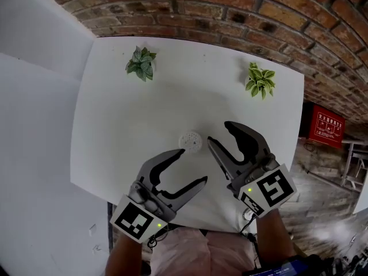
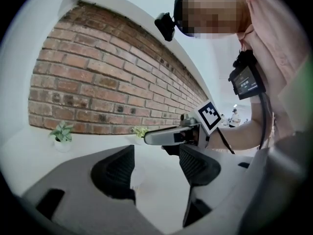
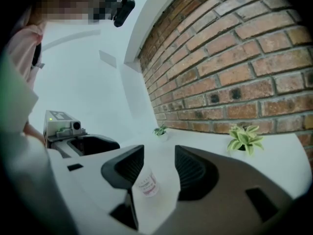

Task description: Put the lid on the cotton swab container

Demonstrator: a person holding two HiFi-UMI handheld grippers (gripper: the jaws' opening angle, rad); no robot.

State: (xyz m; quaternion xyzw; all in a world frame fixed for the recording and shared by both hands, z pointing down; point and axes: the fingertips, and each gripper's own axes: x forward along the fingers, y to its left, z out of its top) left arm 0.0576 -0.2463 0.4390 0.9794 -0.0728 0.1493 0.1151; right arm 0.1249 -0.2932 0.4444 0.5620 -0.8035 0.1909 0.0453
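A small round cotton swab container (image 1: pixel 190 140) stands on the white table (image 1: pixel 126 114); from above its top looks white and dotted, and I cannot tell whether a lid is on it. No separate lid shows. My left gripper (image 1: pixel 193 167) is open and empty, its upper fingertip just short of the container. My right gripper (image 1: pixel 219 132) is open and empty too, its tips just right of the container. In the right gripper view the clear container (image 3: pixel 146 184) with a pink label stands ahead between the open jaws, untouched. The left gripper view shows open jaws and the right gripper (image 2: pixel 171 136) beyond.
Two small potted plants (image 1: pixel 141 63) (image 1: pixel 260 79) stand near the table's far edge below a brick wall (image 1: pixel 230 4). A red box (image 1: pixel 326 126) sits off the table to the right. White walls close the left side.
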